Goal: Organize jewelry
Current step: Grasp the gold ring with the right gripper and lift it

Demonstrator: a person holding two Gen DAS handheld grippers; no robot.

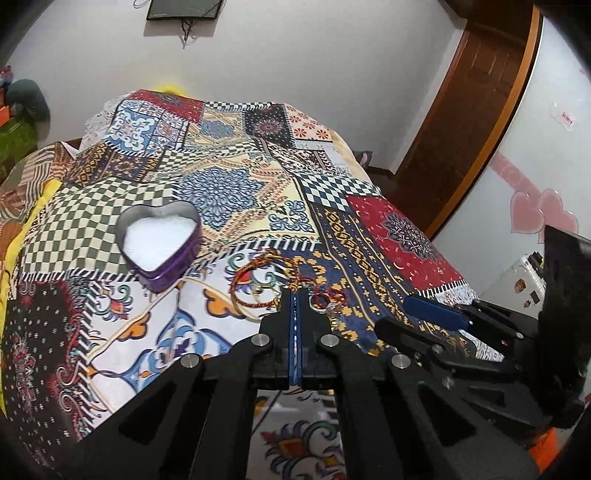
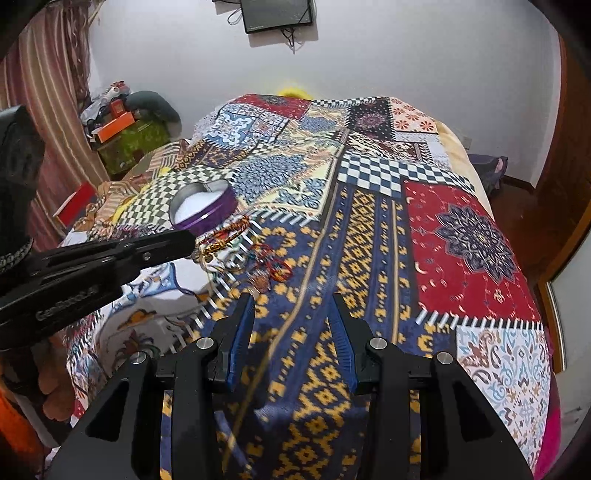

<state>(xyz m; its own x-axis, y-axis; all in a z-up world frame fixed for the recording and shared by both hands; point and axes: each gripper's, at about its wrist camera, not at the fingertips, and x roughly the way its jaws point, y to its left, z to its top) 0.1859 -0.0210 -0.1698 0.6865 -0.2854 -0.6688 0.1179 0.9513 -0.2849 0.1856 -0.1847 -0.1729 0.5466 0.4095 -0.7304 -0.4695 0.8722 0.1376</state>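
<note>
A purple heart-shaped tin (image 1: 160, 242) with white lining stands open on the patterned bedspread; it also shows in the right wrist view (image 2: 205, 208). A pile of red and gold thread bracelets (image 1: 258, 280) lies just right of it, also seen from the right wrist (image 2: 229, 240). My left gripper (image 1: 295, 293) is shut, its tips at the near edge of the pile touching a bracelet strand; whether it pinches one I cannot tell. My right gripper (image 2: 291, 301) is open and empty over the blue and yellow patch, right of small red bracelets (image 2: 275, 267).
The patchwork bedspread (image 2: 461, 236) covers the whole bed. A wooden door (image 1: 476, 92) stands at the right. Boxes and clutter (image 2: 122, 125) sit beside the bed at the left. A dark screen (image 2: 277, 14) hangs on the far wall.
</note>
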